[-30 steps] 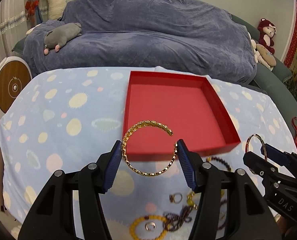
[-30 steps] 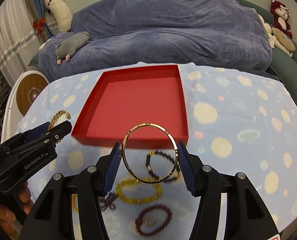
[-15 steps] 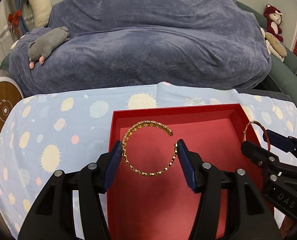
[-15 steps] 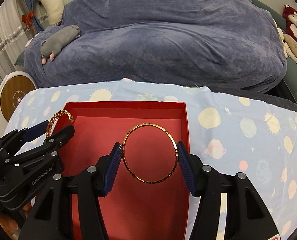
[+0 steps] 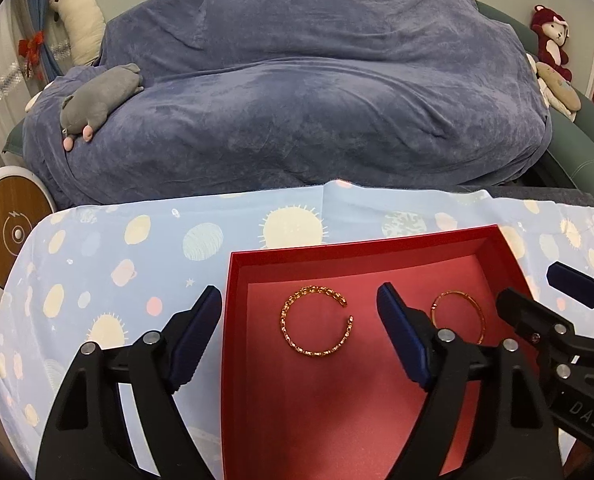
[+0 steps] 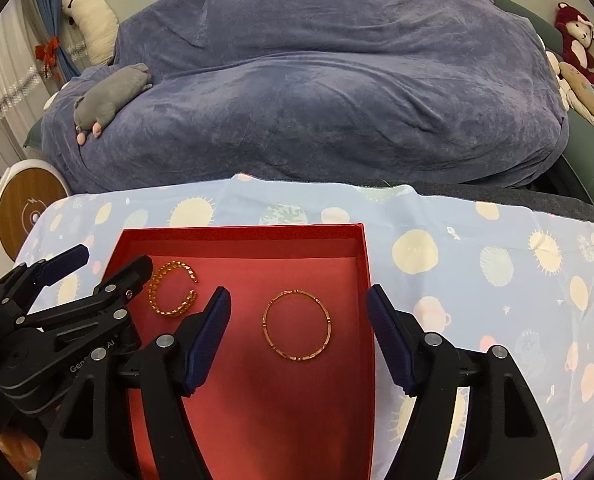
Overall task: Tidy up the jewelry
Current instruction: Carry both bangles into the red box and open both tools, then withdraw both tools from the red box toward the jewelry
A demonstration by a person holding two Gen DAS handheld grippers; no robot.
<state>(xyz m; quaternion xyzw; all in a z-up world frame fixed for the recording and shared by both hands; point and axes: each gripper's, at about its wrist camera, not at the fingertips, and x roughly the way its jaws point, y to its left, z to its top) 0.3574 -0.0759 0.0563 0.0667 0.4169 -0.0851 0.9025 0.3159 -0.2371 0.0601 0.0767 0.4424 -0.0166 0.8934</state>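
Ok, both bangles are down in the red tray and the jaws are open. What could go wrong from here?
1. The left gripper brackets the open chain bangle; its jaws have just been opening, and pulling back low could snag the bangle.
2. The right gripper brackets the round bangle, whose far-side finger sits over the red tray wall and could nudge the tray.
3. The grippers sit close together and could collide.

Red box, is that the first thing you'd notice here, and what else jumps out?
Yes, the red box on the spotty cloth grabs the eye first. Two gold bracelets lie apart on its floor: an open chain cuff to the left and a thin round bangle to the right. Behind the table, a big blue blanket covers the sofa, with a grey plush on it.
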